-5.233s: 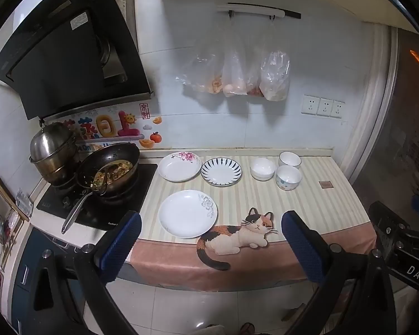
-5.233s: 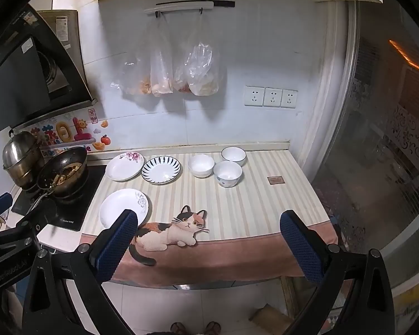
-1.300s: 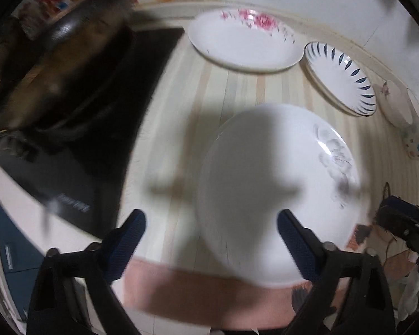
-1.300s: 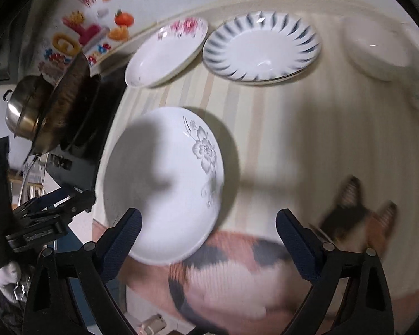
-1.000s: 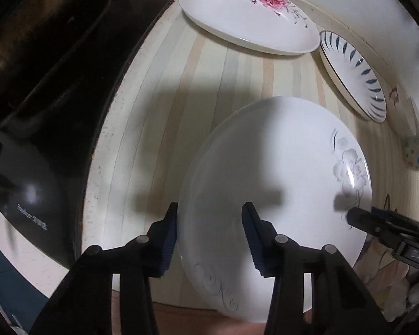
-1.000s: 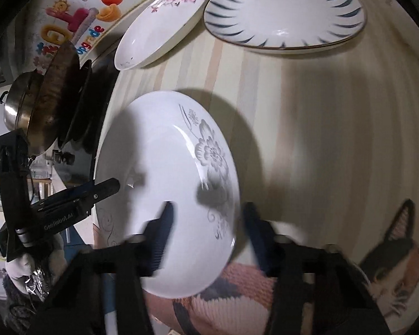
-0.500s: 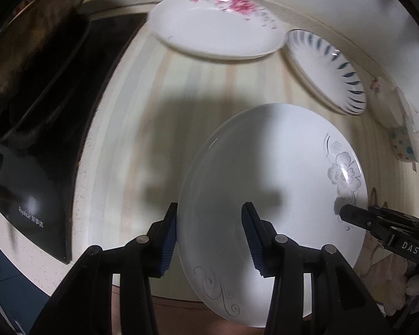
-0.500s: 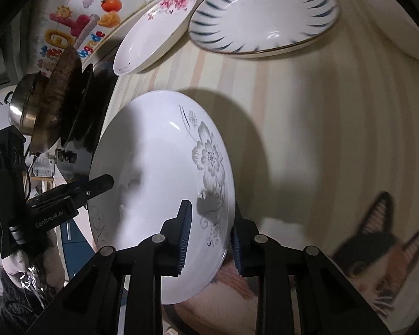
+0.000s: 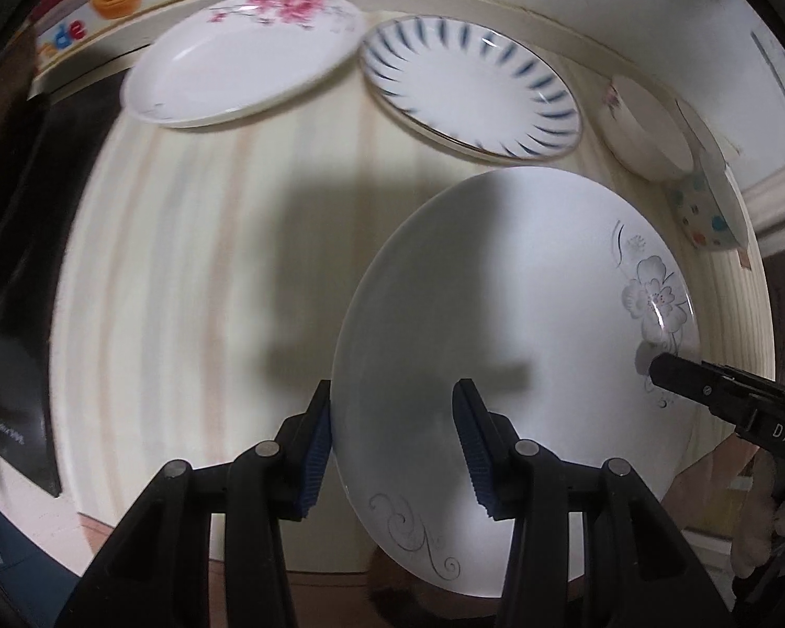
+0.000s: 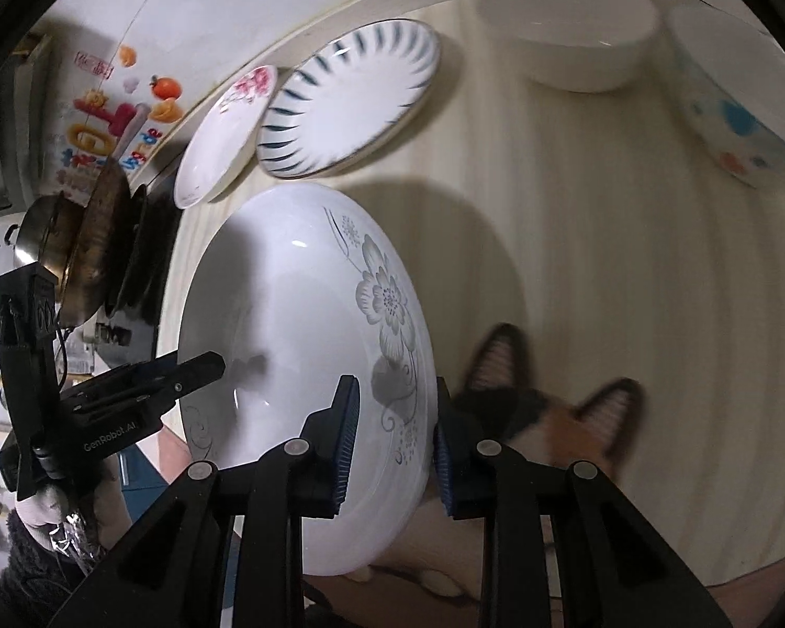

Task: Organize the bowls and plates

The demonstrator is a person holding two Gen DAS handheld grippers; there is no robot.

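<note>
1. Grey-flower plate (image 9: 497, 314) sits at counter (image 9: 193, 261) front, tilted. Both grippers pinch it by opposite rim sides.
2. L gripper (image 9: 395, 439): blue pads straddle plate's left rim, one outside, one on the inner face; closed on rim.
3. R gripper (image 10: 392, 439): pads either side of plate's right rim, near the flower print; clamped on it.
4. Edges/room: plate's near rim overhangs the counter front edge. Bare striped counter left of plate up to the cooktop (image 9: 5, 261). On the right, open stripe area between plate and bowls.
5. Behind plate: pink-flower plate (image 9: 246, 52) and blue-stripe plate (image 9: 471, 89), side by side along the back wall. Rims touching or overlapping, can't tell which. Blue-stripe plate rim is just beside the held plate's far rim.
6. Back right: white bowl (image 10: 570, 31) and spotted bowl (image 10: 738, 104), near each other, well apart from held plate. A third rim is cut off at frame top in R view.
7. Wok (image 10: 99, 240) and steel pot (image 10: 42, 240) on cooktop, left of plates.
8. Cat-print (image 10: 549, 408) on counter front cloth, just right of R gripper; blurred, body hidden by gripper.
9. Hidden: plate underside, contact w/ counter not visible. Plate's near rim partly covered by gripper bodies. Frame edges dark, distorted.
</note>
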